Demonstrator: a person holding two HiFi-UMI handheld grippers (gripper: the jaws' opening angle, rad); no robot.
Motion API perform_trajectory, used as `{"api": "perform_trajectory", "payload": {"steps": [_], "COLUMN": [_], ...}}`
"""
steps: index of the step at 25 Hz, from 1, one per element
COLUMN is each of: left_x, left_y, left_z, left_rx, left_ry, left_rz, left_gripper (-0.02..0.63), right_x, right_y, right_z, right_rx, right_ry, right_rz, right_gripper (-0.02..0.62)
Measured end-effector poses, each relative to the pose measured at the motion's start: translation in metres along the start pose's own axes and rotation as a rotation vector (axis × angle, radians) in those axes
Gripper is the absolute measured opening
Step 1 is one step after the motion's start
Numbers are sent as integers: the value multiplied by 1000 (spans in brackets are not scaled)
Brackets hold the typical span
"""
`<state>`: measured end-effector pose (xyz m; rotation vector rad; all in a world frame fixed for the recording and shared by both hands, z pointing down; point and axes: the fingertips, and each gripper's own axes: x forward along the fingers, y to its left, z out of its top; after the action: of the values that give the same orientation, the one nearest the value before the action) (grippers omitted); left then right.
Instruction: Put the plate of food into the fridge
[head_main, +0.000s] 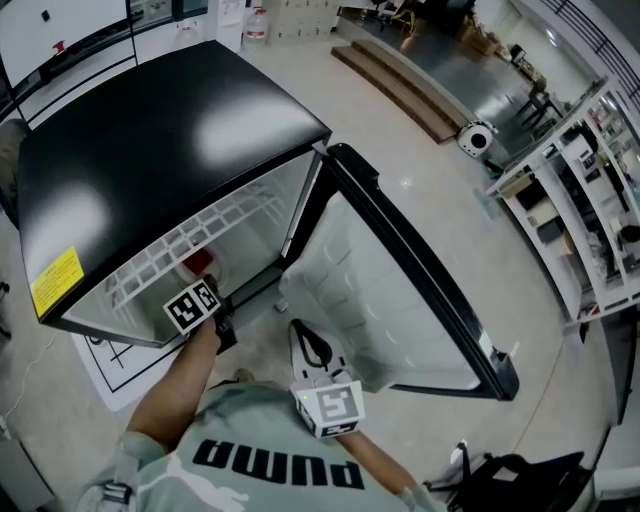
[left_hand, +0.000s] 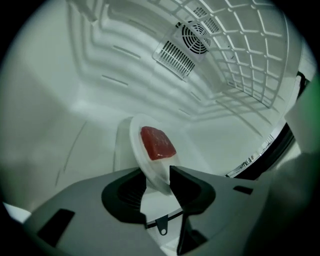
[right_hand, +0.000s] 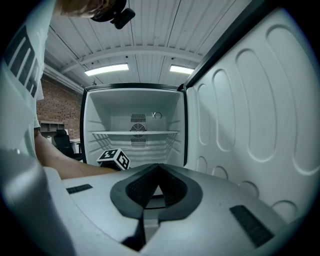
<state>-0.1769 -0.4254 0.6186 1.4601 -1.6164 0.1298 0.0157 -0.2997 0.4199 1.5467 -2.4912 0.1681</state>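
A white plate carrying a red block of food lies on the white floor inside the black fridge. My left gripper reaches into the fridge; the plate's near rim sits between its pads with a small gap on the left side, so the jaws stand open. In the head view the left gripper's marker cube is at the fridge mouth and the red food shows through the shelf. My right gripper is shut on nothing and hangs outside the fridge, beside the open door.
A wire shelf and a fan vent are above the plate. The fridge door's inner wall stands close on the right gripper's right. Open shelving and a small white device stand across the floor.
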Motion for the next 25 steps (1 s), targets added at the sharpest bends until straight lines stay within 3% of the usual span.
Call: {"api": "perform_trajectory", "payload": {"steps": [5, 12, 16, 25], "left_x": [-4, -10, -16, -34], "left_y": [4, 9, 10, 19], "left_z": [-2, -5, -2, -8], "left_rx": [70, -65, -127, -100], "left_ry": [30, 39, 14, -27], "left_rz": [47, 14, -6, 23], "left_gripper": [143, 161, 224, 242], "right_x": [-10, -23, -30, -43], "right_y": [-3, -5, -6, -6], "right_z": [0, -2, -3, -8], "right_rx": [21, 46, 52, 67], "right_ry": [-10, -19, -19, -18], "right_rz": [-2, 13, 20, 40], "right_gripper": [5, 5, 5, 5]}}
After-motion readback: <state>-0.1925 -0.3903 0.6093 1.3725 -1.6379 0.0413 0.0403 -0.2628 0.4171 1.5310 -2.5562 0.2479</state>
